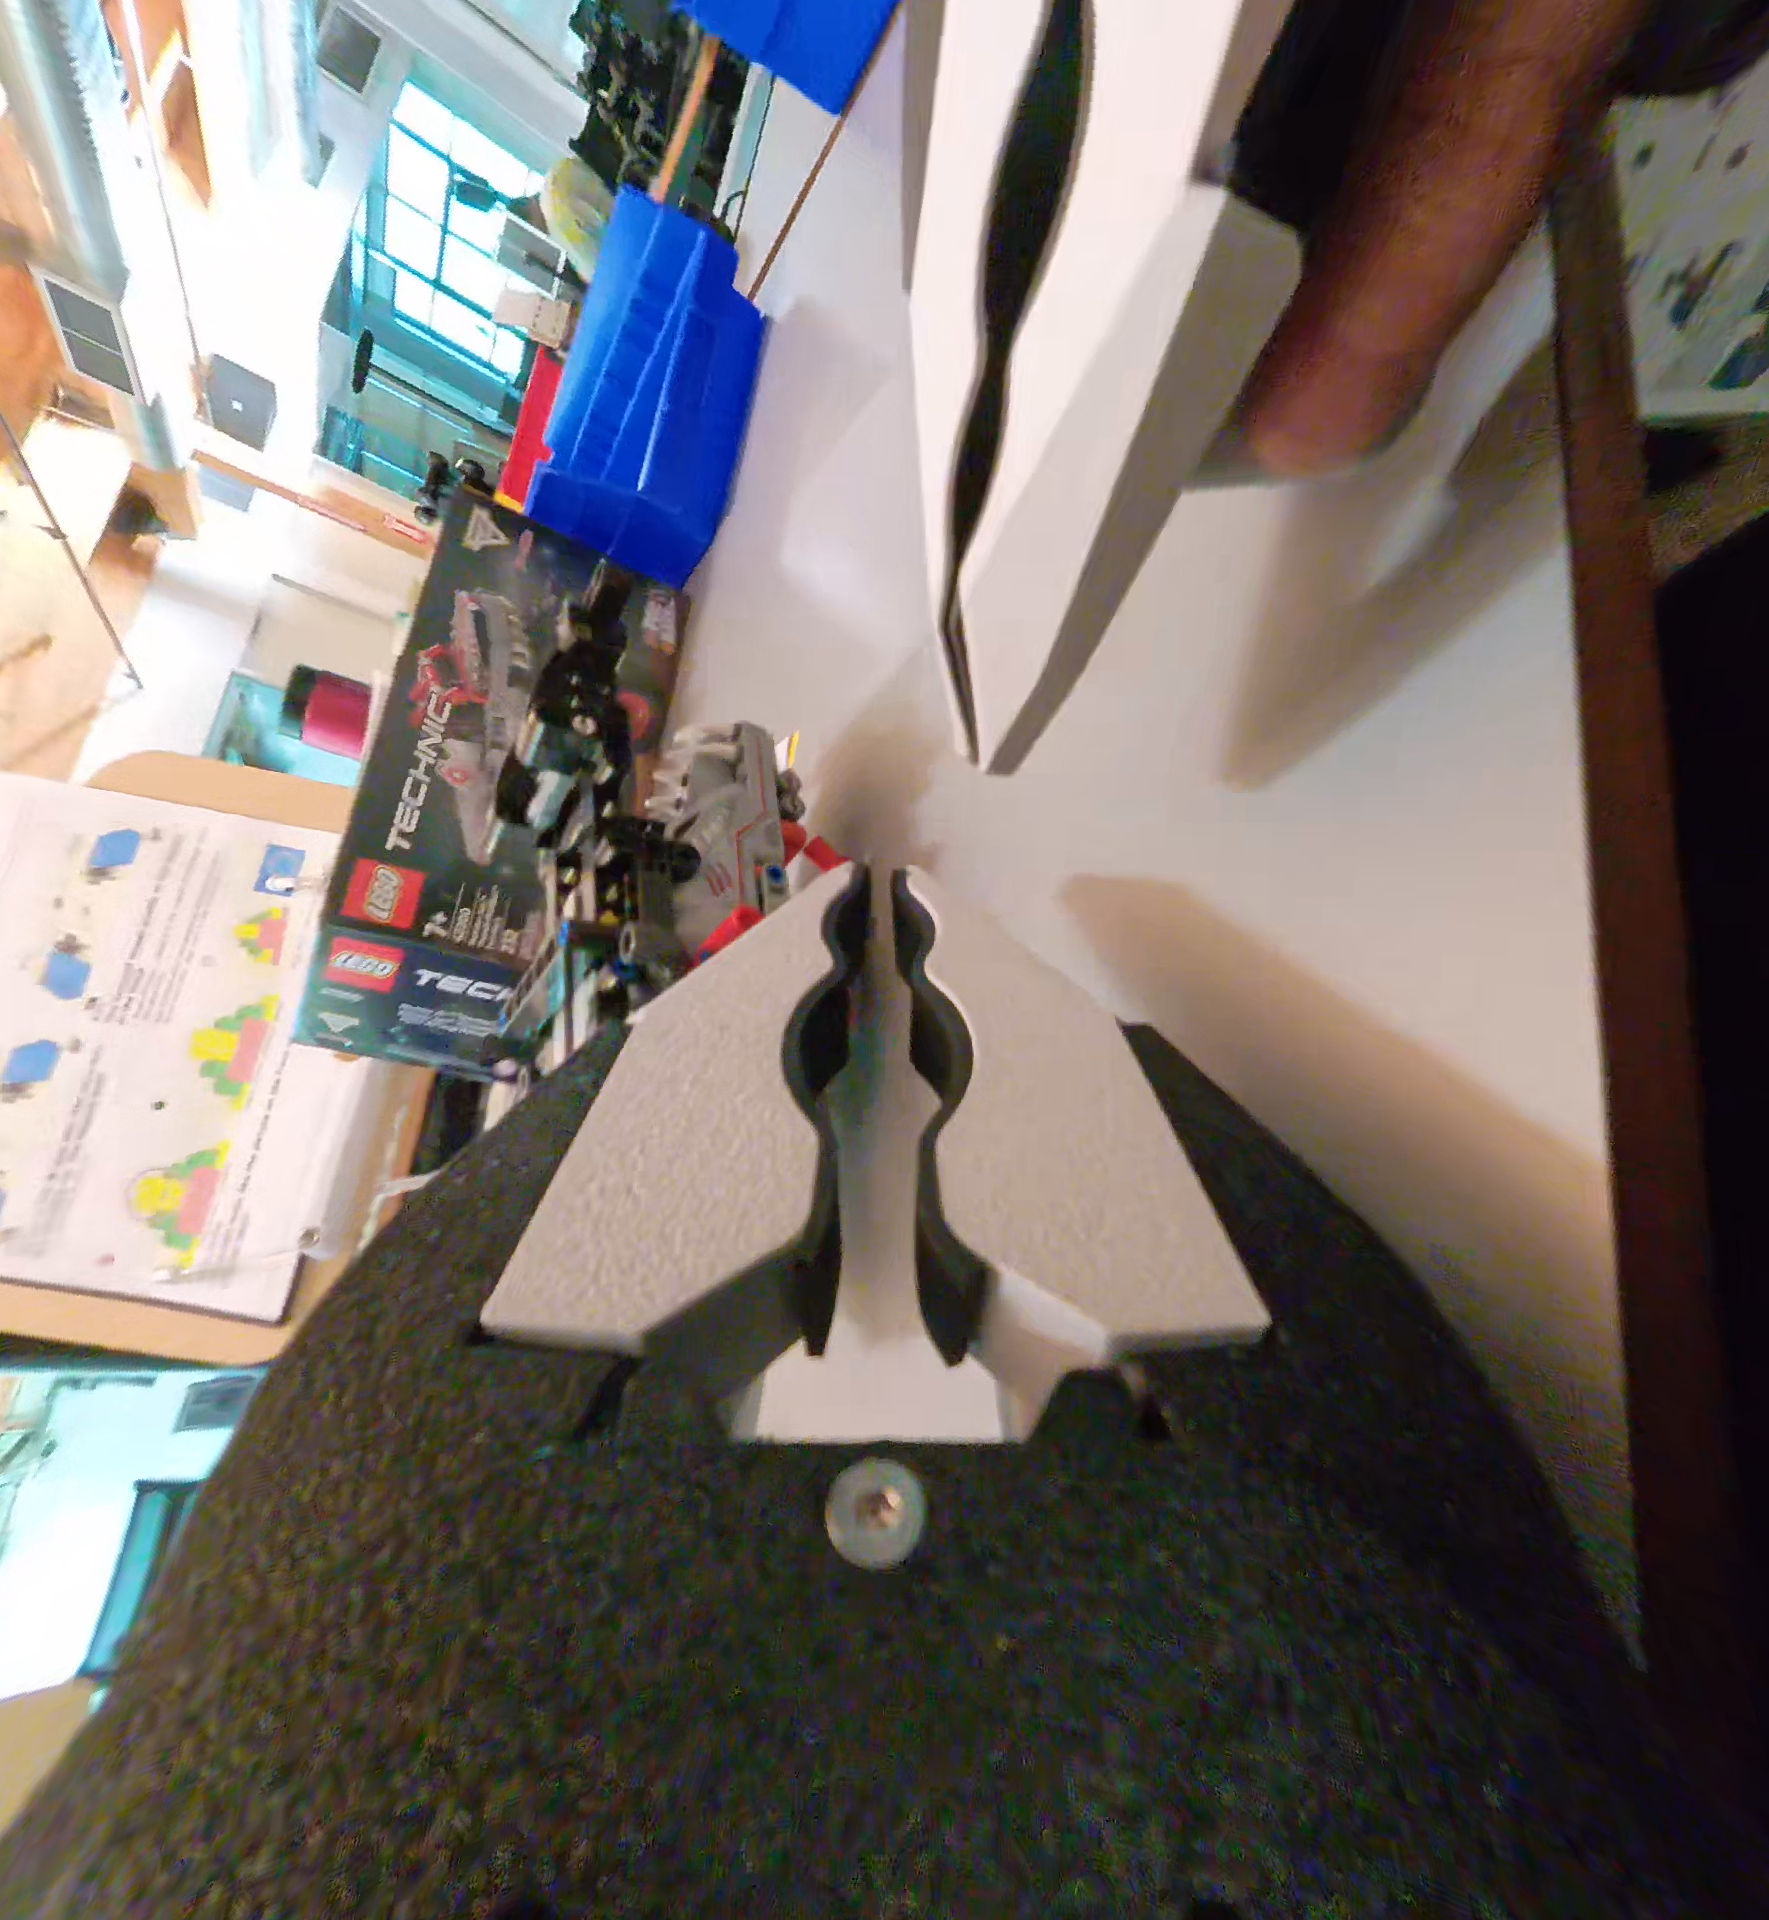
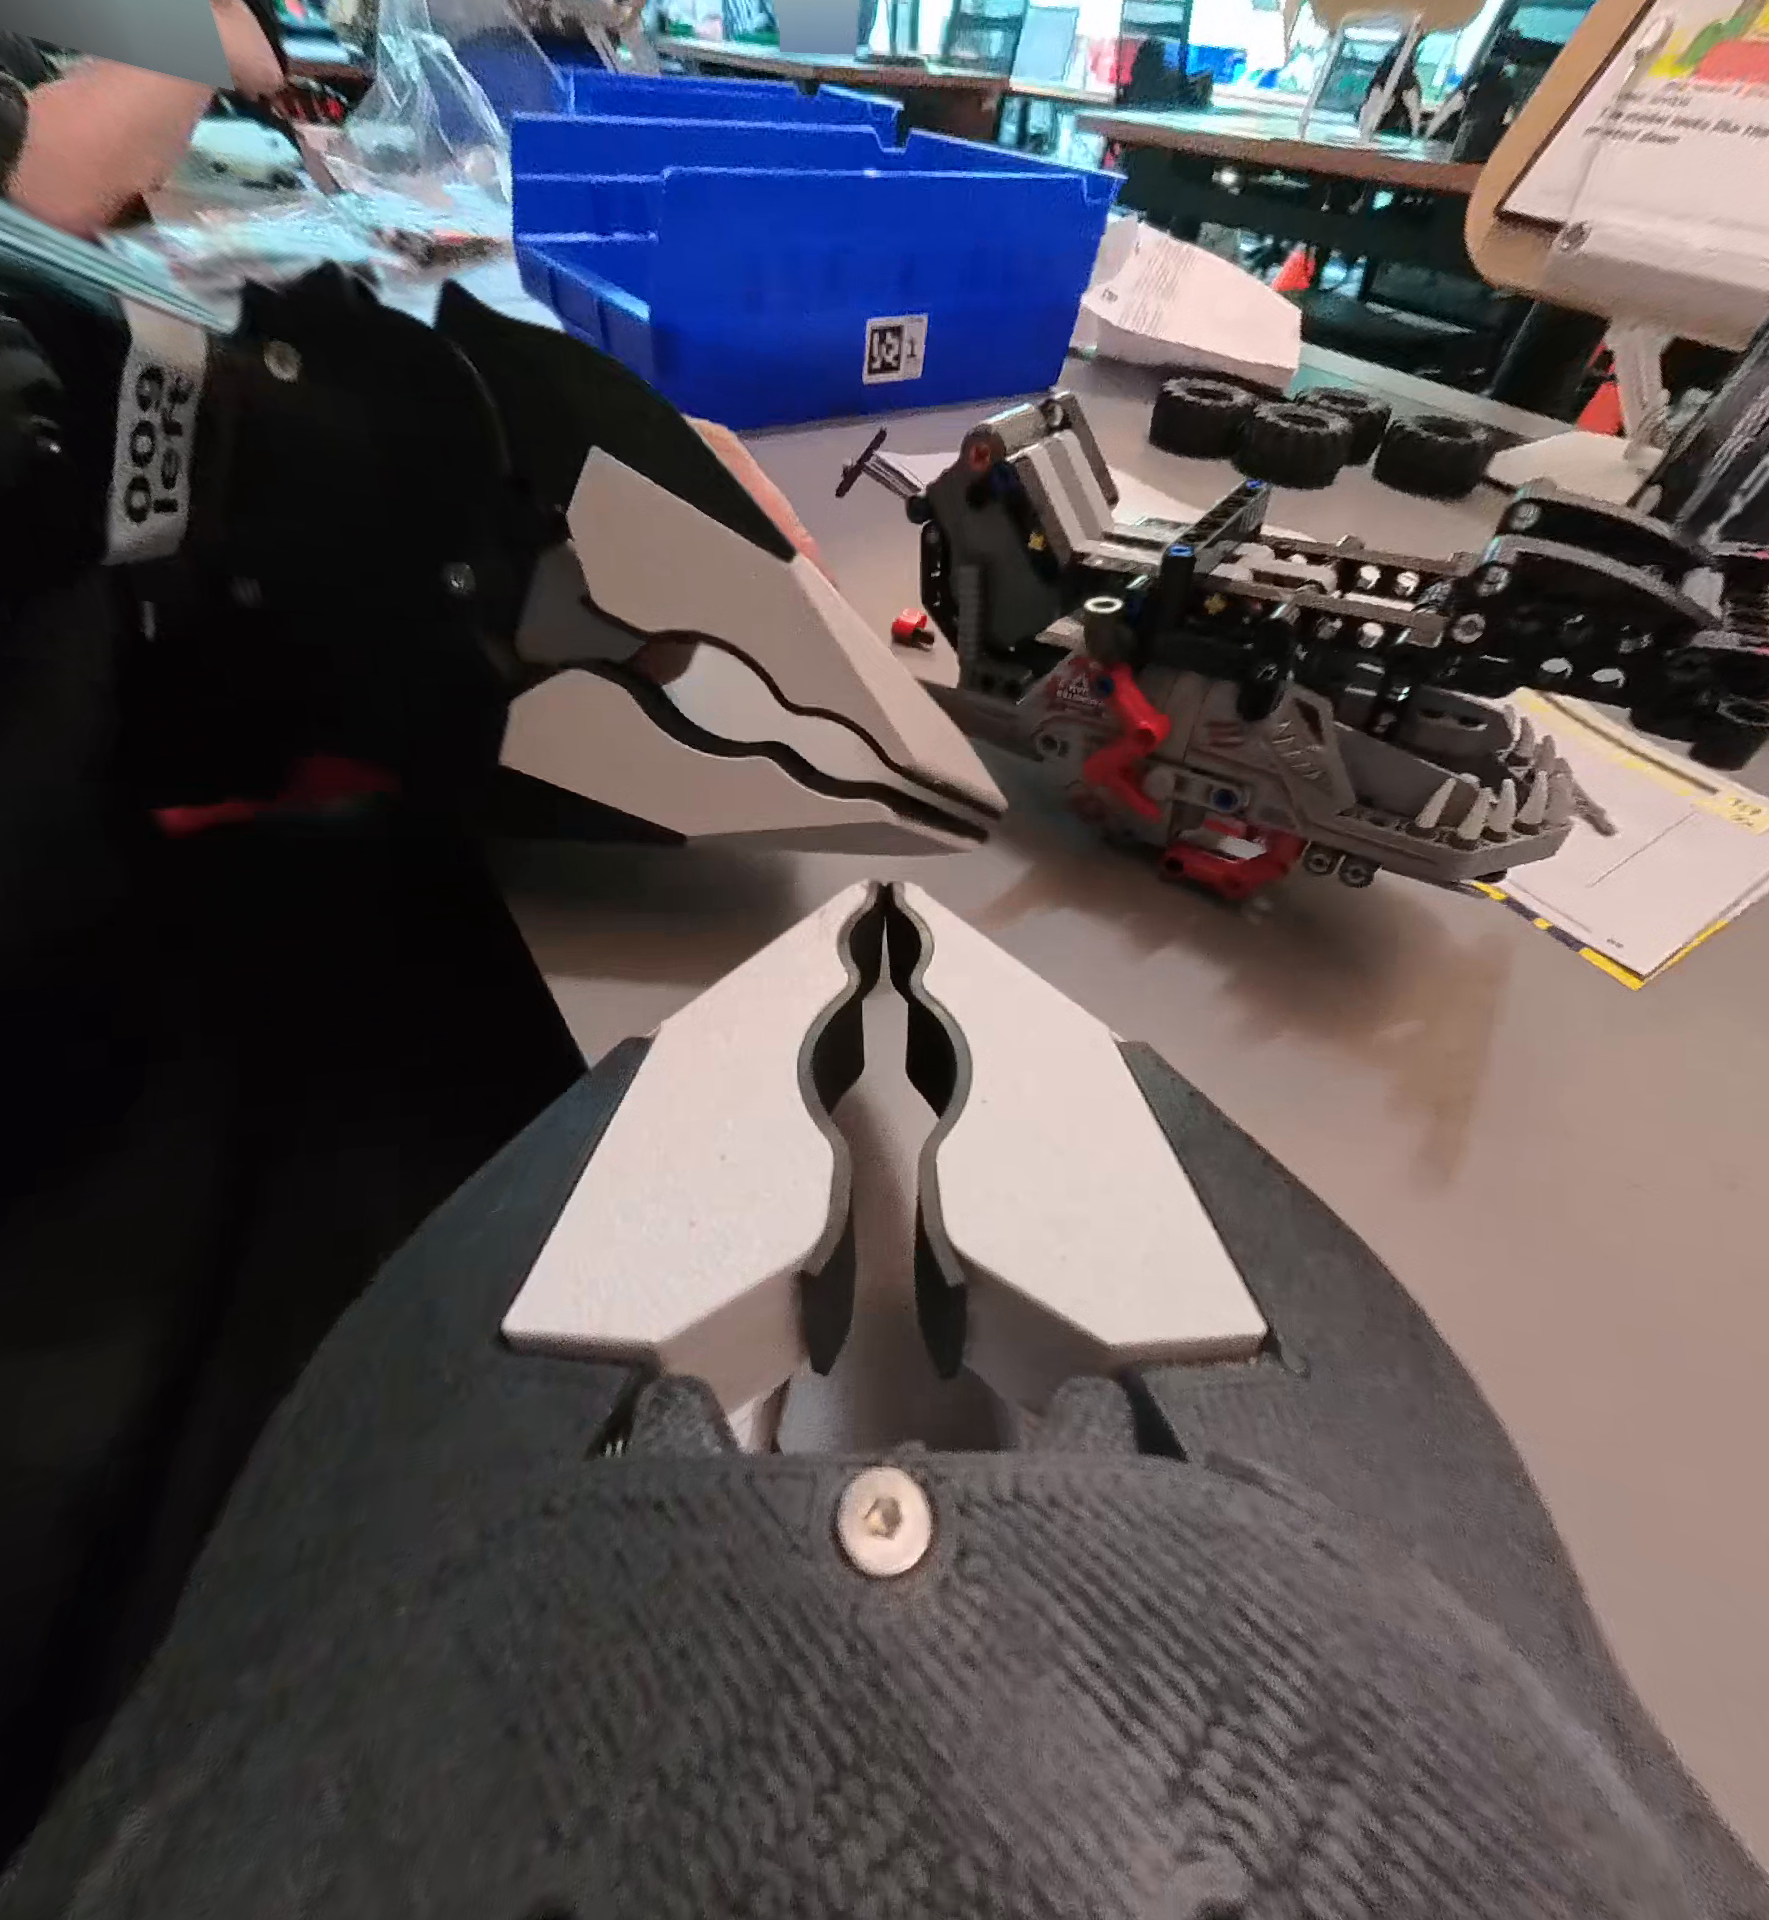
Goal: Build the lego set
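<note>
The part-built lego model (image 2: 1327, 675), grey and black with white teeth and red parts, lies on the grey table (image 2: 1379, 1143). In the left wrist view it (image 1: 724, 831) sits just beyond my fingertips. My left gripper (image 1: 881, 883) is shut and empty; it also shows in the right wrist view (image 2: 984, 816), low over the table, left of the model. My right gripper (image 2: 886, 896) is shut and empty, just in front of the left one's tips. It shows in the left wrist view (image 1: 973, 758) with a person's finger (image 1: 1379, 291) on it.
Several black tyres (image 2: 1306, 431) stand behind the model. A small red piece (image 2: 909, 627) and a black axle piece (image 2: 864, 462) lie near it. Blue bins (image 2: 807, 260) stand at the back. An instruction booklet (image 2: 1669, 862), the set's box (image 1: 506, 790) and a clipboard (image 1: 111, 1039) lie around. My left and right fingertips are right by each other.
</note>
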`<action>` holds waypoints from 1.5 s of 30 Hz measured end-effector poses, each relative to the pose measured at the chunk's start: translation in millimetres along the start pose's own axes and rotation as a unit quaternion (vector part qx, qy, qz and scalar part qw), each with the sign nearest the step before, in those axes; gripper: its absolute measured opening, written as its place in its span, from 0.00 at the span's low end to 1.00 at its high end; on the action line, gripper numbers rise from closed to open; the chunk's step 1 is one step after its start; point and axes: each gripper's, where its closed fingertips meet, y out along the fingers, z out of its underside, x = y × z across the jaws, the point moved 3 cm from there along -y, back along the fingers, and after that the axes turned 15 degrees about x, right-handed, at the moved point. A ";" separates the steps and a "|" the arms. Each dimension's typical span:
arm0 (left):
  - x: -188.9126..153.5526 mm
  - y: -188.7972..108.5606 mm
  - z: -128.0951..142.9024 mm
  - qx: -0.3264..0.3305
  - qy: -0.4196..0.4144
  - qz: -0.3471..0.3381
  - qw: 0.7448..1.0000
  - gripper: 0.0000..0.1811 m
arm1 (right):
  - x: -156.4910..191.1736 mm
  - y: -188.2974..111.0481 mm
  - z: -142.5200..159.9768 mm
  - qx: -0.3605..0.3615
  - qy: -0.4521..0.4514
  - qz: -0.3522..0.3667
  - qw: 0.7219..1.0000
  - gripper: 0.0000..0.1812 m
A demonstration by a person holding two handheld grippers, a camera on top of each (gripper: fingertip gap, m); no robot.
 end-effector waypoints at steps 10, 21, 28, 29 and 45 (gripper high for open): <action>43.1 -5.9 -14.3 -0.014 -0.051 0.074 0.996 0.04 | -3.7 0.0 0.2 0.003 0.043 -0.035 0.998 0.00; 133.3 -30.8 97.7 0.050 -0.228 0.212 0.949 0.10 | -31.1 -17.8 -93.4 0.056 -0.062 0.093 0.992 0.31; 156.7 -16.8 214.5 0.180 -0.379 0.190 0.888 0.16 | -69.3 66.2 -170.5 0.239 -0.201 0.036 0.949 0.38; 158.9 -15.4 222.1 0.177 -0.402 0.188 0.879 0.17 | -79.3 84.3 -171.4 0.282 -0.227 0.029 0.932 0.38; 166.1 -5.6 241.4 0.167 -0.461 0.108 0.865 0.24 | -94.5 226.9 -106.1 0.494 -0.368 -0.183 0.766 0.46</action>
